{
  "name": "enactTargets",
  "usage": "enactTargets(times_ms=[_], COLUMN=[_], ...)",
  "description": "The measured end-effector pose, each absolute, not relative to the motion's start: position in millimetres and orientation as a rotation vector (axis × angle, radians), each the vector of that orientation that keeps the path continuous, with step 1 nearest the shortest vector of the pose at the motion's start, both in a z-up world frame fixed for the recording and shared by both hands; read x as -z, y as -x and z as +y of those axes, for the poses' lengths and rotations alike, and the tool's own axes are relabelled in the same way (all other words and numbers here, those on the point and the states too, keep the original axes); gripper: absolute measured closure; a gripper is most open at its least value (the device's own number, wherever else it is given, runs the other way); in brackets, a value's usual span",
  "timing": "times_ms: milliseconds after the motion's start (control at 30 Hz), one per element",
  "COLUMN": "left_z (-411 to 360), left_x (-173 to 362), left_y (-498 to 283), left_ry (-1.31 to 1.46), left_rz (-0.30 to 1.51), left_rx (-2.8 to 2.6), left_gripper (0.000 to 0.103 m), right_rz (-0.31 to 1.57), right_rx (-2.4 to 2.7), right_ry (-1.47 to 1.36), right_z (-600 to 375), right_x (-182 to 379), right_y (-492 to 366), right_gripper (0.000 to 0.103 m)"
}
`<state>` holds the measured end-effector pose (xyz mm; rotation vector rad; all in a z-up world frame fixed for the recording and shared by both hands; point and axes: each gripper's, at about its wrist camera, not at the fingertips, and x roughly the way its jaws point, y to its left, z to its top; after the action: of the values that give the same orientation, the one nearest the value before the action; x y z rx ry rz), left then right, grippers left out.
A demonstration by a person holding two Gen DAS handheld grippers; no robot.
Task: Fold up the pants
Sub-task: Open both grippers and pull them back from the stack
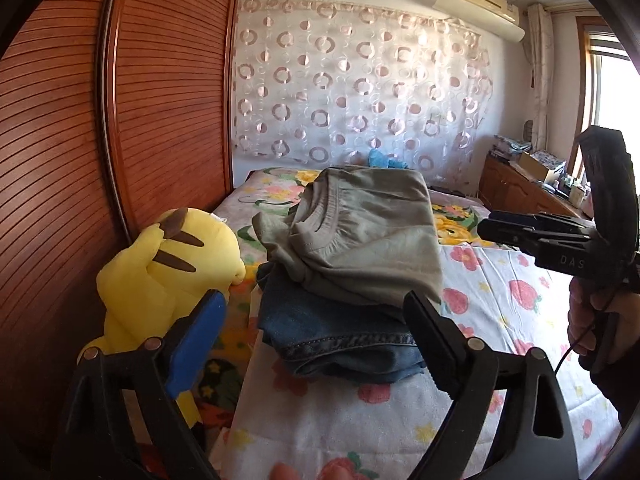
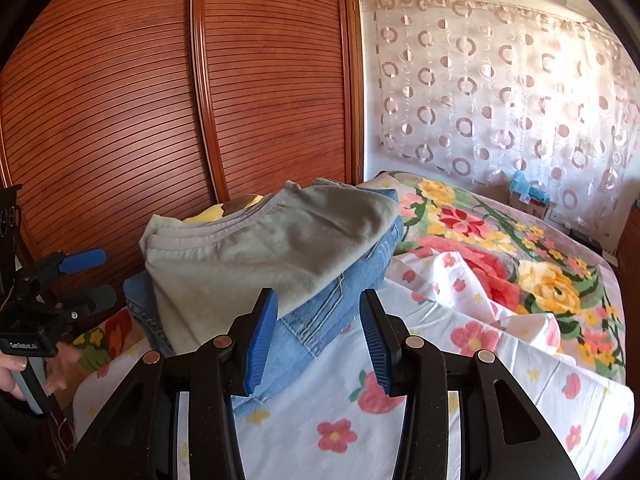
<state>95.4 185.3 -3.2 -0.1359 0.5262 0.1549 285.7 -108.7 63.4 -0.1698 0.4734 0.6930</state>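
**Kid:** Grey-green cloth is what I see first. Those are your folded pants [image 1: 360, 236], right?

**Helper:** Yes. You have them lying folded on top of folded blue jeans [image 1: 340, 340]. The two make a little pile on the bed, near the side by the wooden wardrobe doors [image 1: 60, 160].

**Kid:** What is under the pile?

**Helper:** A white sheet with strawberries and flowers [image 2: 440, 420]. Past it lies a blanket with big red and yellow flowers [image 2: 500, 248].

**Kid:** Is your left gripper [image 1: 316, 320] holding the pants?

**Helper:** No. Its jaws stand wide apart, one on each side of the near end of the pile. Nothing is pinched between them. One pad is blue, the other looks black.

**Kid:** And your right gripper [image 2: 318, 340]?

**Helper:** Its jaws are partly apart too, with only a gap between the blue pads. They sit just in front of the pile and do not squeeze it. In the left view you can see your hand [image 1: 588, 320] holding its handle.

**Kid:** What is that yellow thing?

**Helper:** A yellow plush toy [image 1: 168, 272], just beside the pile, next to the wardrobe.

**Kid:** And far away?

**Helper:** A curtain with pink rings [image 1: 360, 92] hangs on the wall. An air conditioner [image 1: 480, 4] sits above it. A window [image 1: 612, 92] lets in bright light on the right.
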Motion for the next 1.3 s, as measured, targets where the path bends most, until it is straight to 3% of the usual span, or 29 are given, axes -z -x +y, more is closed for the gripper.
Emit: enactTargets(times_ms=[800, 1067, 1200, 1300], left_z=[124.2, 89.9, 74.7, 62.8], left_x=[2.8, -18.5, -27.5, -31.6], left_y=[-79.4, -66.5, -56.6, -52.0], left_ry=[0.073, 0.041, 0.033, 0.018], left_rz=[0.576, 0.538, 0.527, 0.53], left_rx=[0.007, 0.067, 0.078, 0.089], left_gripper=[0.012, 0.012, 0.012, 0.012], right_rz=[0.456, 0.415, 0.393, 0.397], right_rx=[-0.578, -0.507, -0.455, -0.427], right_ry=[0.083, 0.045, 0.025, 0.005], right_z=[-167.4, -199.3, -212.1, -217.8], right_x=[-65.7, -77.1, -80.5, -79.7], right_y=[-198.6, -147.1, -121.1, -106.4], right_gripper=[0.058, 0.052, 0.039, 0.037])
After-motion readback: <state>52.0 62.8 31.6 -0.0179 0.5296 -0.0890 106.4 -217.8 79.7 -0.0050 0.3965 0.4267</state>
